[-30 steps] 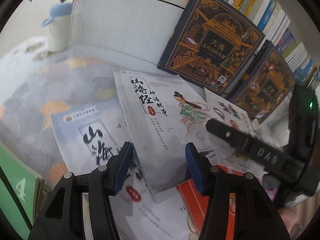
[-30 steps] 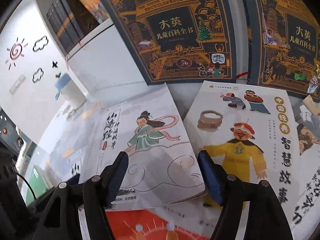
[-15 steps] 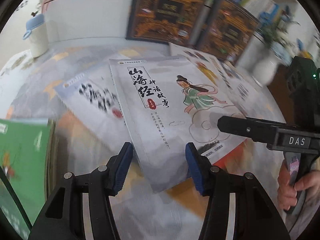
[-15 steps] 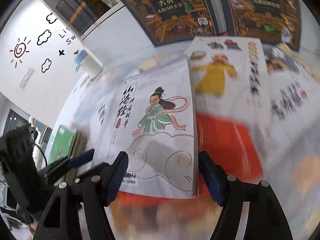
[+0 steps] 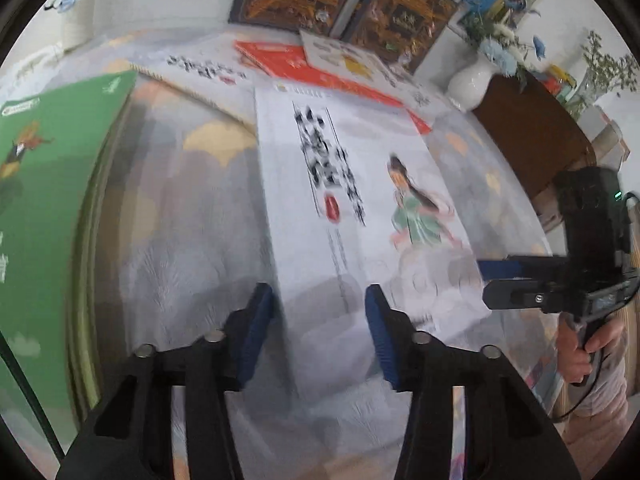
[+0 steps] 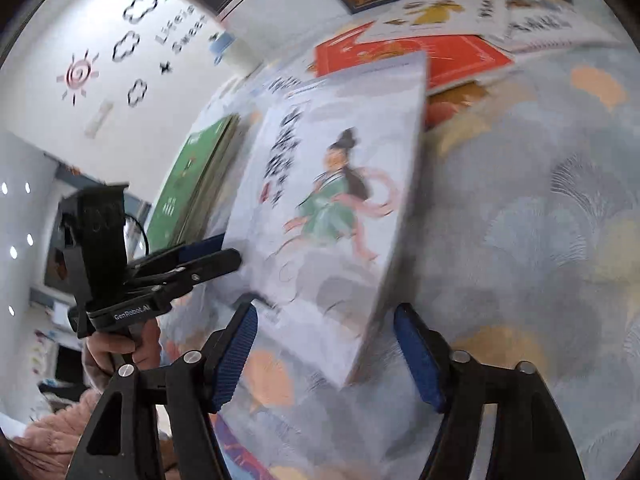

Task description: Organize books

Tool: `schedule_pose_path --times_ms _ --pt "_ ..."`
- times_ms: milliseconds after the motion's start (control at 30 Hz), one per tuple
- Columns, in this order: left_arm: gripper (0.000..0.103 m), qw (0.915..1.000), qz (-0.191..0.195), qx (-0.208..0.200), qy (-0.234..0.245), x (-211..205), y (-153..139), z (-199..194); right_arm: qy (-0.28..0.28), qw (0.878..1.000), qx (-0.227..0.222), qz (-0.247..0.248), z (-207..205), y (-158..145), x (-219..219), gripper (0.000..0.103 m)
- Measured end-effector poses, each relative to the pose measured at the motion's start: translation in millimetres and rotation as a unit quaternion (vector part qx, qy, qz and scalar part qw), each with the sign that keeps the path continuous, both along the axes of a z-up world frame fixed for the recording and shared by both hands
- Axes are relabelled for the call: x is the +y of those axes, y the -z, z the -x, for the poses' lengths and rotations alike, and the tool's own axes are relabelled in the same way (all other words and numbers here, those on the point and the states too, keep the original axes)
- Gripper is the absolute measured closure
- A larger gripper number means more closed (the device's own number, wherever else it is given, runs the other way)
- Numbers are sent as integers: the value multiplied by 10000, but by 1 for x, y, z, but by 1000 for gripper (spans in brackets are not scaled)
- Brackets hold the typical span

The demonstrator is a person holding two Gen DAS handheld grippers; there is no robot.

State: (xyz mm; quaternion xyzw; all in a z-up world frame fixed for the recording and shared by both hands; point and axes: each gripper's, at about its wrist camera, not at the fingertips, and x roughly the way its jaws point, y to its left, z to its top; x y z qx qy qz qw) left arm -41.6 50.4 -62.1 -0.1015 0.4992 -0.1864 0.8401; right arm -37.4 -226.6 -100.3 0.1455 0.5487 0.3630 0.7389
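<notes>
"GenRobot.AI" reads in white along the black body of the left gripper (image 6: pixel 224 254), and on the white wall behind it, "Life is Sweet" beside a drawn sun and clouds. The white storybook (image 5: pixel 360 216) has brush-style title characters too blurred to read, a red seal under them, and a figure in a green robe. It is a thin, flat paperback (glossy cover, soft corners) over the grey patterned cloth (image 6: pixel 540 208), with its near edge between both pairs of tongs.

The left gripper's blue ribbed pads (image 5: pixel 256 328) have just been closing and straddle the book's left edge; whether they press on it, I cannot tell. The right gripper (image 6: pixel 326 356) has been closing too, its pads either side of the book's corner with gaps showing. A green book (image 5: pixel 48 216) lies left, a red one (image 6: pixel 440 56) beyond.
</notes>
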Motion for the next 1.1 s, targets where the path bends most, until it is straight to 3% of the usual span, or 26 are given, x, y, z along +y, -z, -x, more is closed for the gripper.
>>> schedule_pose_path --times_ms 33,200,300,467,700,800,933,1100 --pt "69 10000 -64 -9 21 -1 0 -5 18 9997 46 -236 -5 4 -5 40" --pt "69 9999 152 -69 -7 1 3 -16 100 9968 98 -786 -28 14 -7 43" --pt "69 9995 292 -83 -121 3 5 -19 83 9979 -162 -627 -36 11 4 50" --pt "72 9965 744 -160 -338 11 10 -23 241 9967 -720 -293 -32 9 5 73" --pt "75 9969 489 -270 -548 2 7 -21 519 9965 -541 -376 -35 11 -1 76" --pt "76 9970 492 -232 -551 3 5 -20 468 9958 -787 -61 -27 1 9 74" --pt "76 9947 888 -69 -520 12 5 -21 419 9953 -866 -94 -23 -9 10 75" --pt "77 9960 770 -179 -426 6 -5 -15 262 9878 -1504 305 -6 -39 29 75"
